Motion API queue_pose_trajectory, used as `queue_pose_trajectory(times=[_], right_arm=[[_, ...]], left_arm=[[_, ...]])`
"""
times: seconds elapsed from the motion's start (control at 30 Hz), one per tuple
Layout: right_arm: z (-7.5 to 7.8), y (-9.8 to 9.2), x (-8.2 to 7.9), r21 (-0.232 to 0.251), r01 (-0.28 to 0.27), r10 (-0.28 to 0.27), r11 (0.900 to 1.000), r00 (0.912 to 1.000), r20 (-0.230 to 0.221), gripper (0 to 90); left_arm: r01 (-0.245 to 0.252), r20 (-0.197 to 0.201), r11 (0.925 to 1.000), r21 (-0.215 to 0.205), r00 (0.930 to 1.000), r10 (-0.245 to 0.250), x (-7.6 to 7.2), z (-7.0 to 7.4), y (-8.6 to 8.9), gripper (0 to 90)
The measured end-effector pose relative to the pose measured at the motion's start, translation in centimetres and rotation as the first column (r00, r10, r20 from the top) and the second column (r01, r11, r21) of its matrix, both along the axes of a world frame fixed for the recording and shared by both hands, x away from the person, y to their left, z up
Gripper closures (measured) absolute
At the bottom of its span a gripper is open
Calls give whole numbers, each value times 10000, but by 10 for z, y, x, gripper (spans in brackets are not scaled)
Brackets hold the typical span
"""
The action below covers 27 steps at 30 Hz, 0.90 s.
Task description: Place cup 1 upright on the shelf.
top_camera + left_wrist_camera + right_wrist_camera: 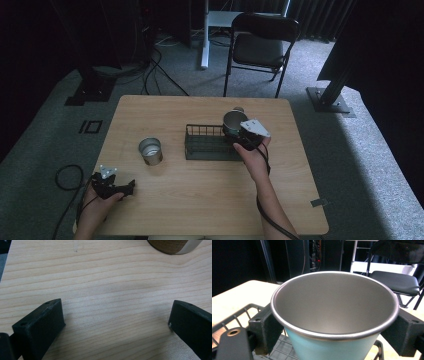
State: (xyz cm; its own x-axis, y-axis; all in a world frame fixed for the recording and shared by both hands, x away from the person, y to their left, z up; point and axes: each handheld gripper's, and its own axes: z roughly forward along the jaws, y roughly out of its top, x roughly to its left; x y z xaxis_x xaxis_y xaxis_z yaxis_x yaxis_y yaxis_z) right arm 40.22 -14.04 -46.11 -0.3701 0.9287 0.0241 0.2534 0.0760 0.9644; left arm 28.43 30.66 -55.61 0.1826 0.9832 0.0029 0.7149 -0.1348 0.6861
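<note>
Our right claw (334, 332) pinches the light-blue cup (329, 347) on both sides, upright over the right end of the wire basket (200, 145). Our left claw (115, 325) rests spread on the bench (200, 200), near the second cup (150, 150).

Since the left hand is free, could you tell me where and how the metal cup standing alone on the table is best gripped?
Grip the metal cup across its round wall just below the rim, coming in level from the person's side, where the left tongs wait open. It stands upright, mouth up, with bare table around it, so both jaws can pass either side.
</note>
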Motion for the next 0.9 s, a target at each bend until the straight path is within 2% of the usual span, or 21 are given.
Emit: queue_pose_trajectory(times=[0.37,0.53,0.9], right_arm=[[-13,2,-1,-91,22,-24,10000,9999,-161,127],[-20,2,-2,9,67,-67,10000,9997,-250,126],[-21,3,-2,5,205,-205,9998,9995,-238,126]], left_arm=[[0,0,10000,0,10000,0,0,0,0,6],[-2,4,10000,-2,10000,2,0,0,0,6],[-1,5,10000,0,10000,1,0,0,0,6]])
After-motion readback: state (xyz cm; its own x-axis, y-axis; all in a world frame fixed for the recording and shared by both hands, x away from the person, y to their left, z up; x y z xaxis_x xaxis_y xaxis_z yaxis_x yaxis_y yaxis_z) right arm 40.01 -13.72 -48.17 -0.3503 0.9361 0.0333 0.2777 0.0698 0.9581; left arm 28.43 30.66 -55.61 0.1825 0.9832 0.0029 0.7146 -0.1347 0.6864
